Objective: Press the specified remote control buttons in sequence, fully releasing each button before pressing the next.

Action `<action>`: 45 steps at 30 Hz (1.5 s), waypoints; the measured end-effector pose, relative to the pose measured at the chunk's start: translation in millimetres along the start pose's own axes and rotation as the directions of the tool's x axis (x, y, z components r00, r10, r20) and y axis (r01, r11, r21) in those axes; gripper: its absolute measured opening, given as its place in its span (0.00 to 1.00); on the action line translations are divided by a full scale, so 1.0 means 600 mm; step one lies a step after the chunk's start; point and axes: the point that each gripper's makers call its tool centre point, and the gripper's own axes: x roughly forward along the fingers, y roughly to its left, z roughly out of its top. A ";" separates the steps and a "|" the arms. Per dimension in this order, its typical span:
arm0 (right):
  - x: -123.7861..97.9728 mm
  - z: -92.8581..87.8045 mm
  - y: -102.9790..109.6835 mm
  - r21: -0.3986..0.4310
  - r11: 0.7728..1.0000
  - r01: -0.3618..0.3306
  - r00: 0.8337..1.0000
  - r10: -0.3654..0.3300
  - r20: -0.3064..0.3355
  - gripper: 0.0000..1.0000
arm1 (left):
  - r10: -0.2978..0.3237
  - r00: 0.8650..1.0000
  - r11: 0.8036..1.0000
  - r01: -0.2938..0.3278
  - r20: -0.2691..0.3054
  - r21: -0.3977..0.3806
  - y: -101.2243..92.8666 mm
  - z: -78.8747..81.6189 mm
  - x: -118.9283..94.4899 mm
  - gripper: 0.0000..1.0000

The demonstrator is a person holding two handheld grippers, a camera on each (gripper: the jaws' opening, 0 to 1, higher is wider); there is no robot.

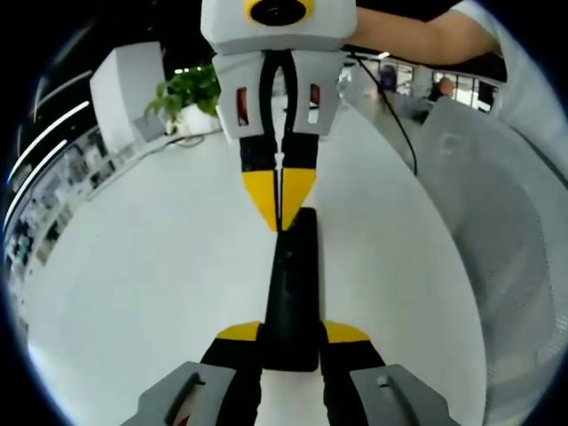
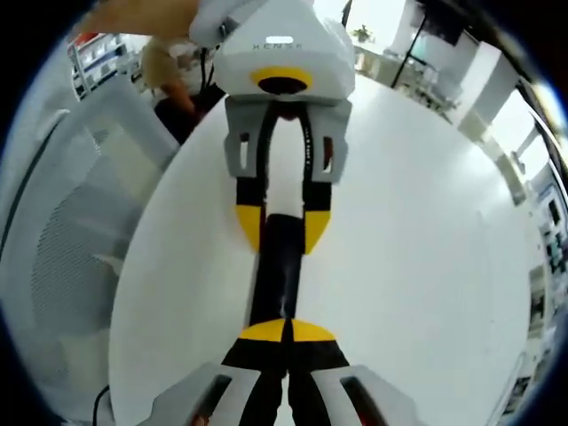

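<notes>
A black remote control (image 1: 293,284) lies lengthwise on the white table (image 1: 133,266). My left gripper (image 1: 291,334) grips its near end, one yellow-tipped jaw on each side. My right gripper (image 1: 280,217) comes down from the top of the left gripper view, shut, its joined yellow tips touching the remote's far end. In the right gripper view the remote (image 2: 275,275) runs away from my shut right gripper (image 2: 288,330), whose tips rest on it. The left gripper (image 2: 282,229) clamps the remote's other end. The buttons are too dark to make out.
A grey mesh chair back (image 1: 506,222) stands beside the table, also seen as the chair back (image 2: 71,231). A potted plant (image 1: 186,93) and a white box (image 1: 124,89) sit at the table's far edge. A person's forearm (image 1: 426,35) holds the right gripper.
</notes>
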 end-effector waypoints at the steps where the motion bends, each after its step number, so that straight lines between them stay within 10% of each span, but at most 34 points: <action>1: 0.002 0.001 0.000 -0.003 1.000 -0.003 1.000 0.003 -0.001 0.00 | 0.001 1.000 1.000 -0.001 0.000 0.000 0.000 0.000 0.000 0.24; 45: 0.038 0.009 -0.001 -0.037 0.997 -0.074 0.997 0.073 -0.019 0.00 | 0.010 1.000 1.000 -0.010 0.019 0.005 0.002 -0.001 -0.001 0.24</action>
